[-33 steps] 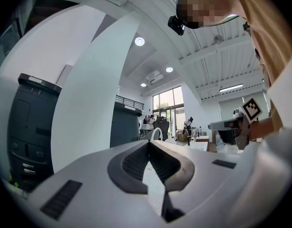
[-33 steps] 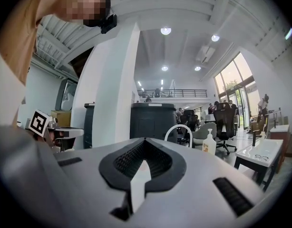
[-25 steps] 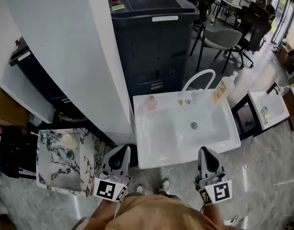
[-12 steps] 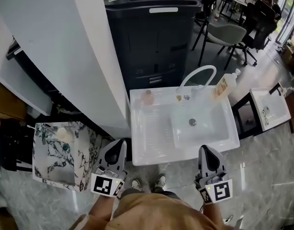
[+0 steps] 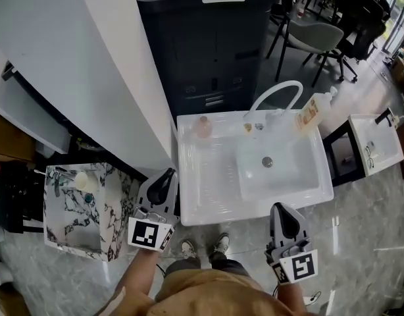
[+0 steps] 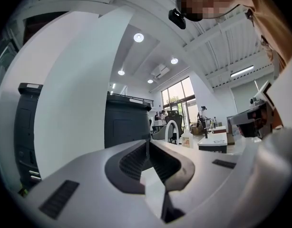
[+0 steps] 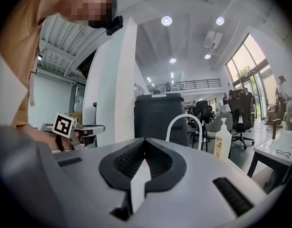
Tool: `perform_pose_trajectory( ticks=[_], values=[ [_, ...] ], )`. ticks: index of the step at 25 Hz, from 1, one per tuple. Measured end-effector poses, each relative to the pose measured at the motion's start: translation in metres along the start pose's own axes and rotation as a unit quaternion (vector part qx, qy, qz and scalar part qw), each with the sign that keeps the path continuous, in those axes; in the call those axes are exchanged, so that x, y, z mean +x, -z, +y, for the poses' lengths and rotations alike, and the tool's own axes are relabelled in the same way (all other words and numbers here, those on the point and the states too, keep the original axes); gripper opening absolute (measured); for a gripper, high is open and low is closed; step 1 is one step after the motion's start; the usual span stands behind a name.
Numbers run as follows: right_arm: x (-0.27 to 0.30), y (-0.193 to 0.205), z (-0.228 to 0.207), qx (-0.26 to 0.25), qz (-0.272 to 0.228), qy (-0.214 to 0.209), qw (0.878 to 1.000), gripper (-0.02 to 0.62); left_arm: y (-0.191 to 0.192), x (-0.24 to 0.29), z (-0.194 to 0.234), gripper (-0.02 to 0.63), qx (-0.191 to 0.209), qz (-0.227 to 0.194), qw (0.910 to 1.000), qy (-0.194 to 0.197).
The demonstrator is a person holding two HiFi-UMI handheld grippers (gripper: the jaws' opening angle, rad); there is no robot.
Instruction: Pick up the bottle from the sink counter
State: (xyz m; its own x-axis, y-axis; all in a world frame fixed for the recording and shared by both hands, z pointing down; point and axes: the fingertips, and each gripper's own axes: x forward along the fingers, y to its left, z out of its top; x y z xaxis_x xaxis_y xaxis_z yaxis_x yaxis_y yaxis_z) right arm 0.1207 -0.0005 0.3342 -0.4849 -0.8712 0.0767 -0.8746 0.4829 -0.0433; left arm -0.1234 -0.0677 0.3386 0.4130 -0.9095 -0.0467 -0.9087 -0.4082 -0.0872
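- Bottle [image 5: 312, 113] stands at the sink counter's [image 5: 208, 189] back right corner, with the open basin before it.
- Left gripper [image 5: 168, 174] and right gripper [image 5: 281, 210], jaws together and empty, hover by the front edge.
- Since earlier, the left gripper has neared the front left corner.

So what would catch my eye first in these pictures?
Your eye lands on the bright white sink in the middle of the head view, with a curved tap at its back and a pump bottle on its back right corner. Next come the two grey tools in front of it, the left gripper and the right gripper, both shut and empty. Behind the sink stands a big dark cabinet.
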Motion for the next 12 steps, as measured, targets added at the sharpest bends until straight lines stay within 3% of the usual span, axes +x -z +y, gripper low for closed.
perform_pose_trajectory(
  ticks=[12],
  values=[
    [0.02,0.038,-0.014,0.016,0.029,-0.009,0.999,0.0,0.05,0.042,0.014,0.029,-0.001,0.032,0.9995,-0.005]
  ],
)
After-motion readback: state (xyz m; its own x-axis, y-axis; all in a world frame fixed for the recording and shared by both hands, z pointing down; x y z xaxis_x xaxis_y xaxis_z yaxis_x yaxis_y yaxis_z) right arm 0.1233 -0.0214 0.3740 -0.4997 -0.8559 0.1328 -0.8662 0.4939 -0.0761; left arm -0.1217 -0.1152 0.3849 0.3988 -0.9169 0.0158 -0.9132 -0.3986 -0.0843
